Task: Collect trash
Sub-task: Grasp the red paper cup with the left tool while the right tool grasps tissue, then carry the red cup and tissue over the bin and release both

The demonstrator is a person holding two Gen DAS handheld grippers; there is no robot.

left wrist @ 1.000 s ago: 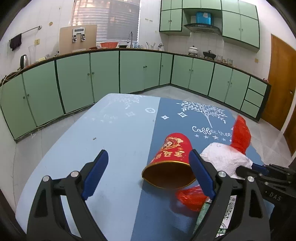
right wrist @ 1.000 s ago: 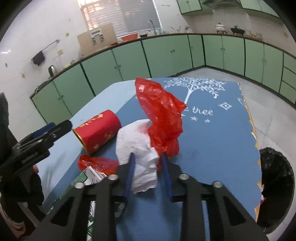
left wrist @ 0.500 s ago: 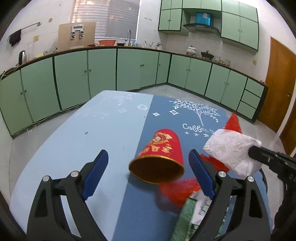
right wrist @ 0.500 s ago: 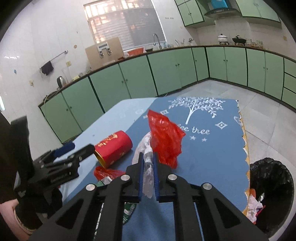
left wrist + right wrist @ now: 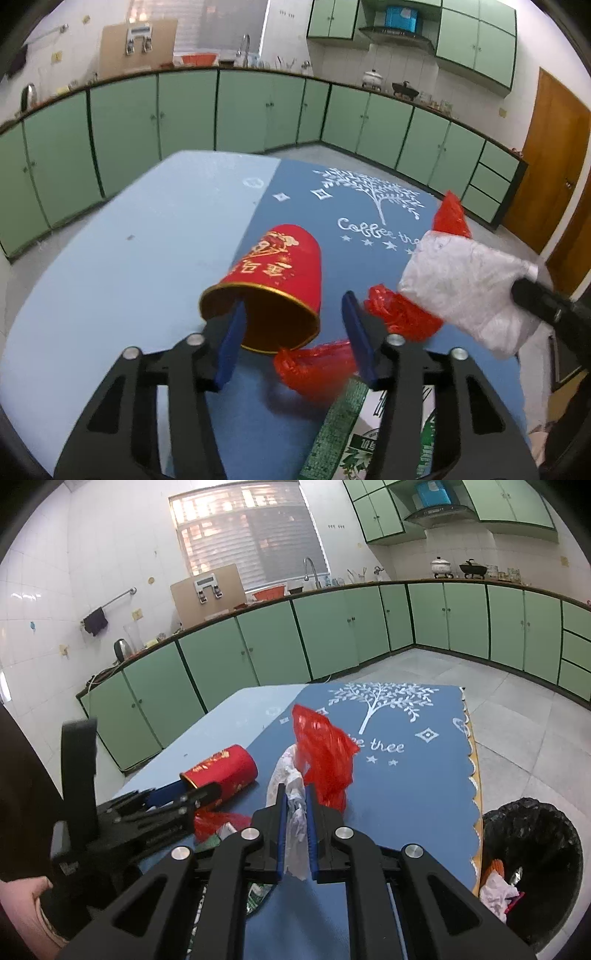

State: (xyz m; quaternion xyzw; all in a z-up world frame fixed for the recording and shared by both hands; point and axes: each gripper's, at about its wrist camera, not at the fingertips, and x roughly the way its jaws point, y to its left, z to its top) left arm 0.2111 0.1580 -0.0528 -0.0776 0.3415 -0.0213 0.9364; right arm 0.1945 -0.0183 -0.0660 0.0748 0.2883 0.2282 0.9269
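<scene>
A red paper cup lies on its side on the blue table, mouth toward me. My left gripper is partly closed around its rim, one finger inside the mouth; a firm grip is not clear. It also shows in the right wrist view at the cup. My right gripper is shut on a white crumpled tissue with a red plastic bag hanging from it, lifted above the table. The tissue shows at right in the left wrist view.
A red plastic scrap and a green-white carton lie on the table near me. A black-lined trash bin with trash inside stands on the floor right of the table. Green cabinets line the walls.
My left gripper's fingers have closed in from wide open onto the cup's rim. My right gripper has lifted the tissue and red bag higher off the table.
</scene>
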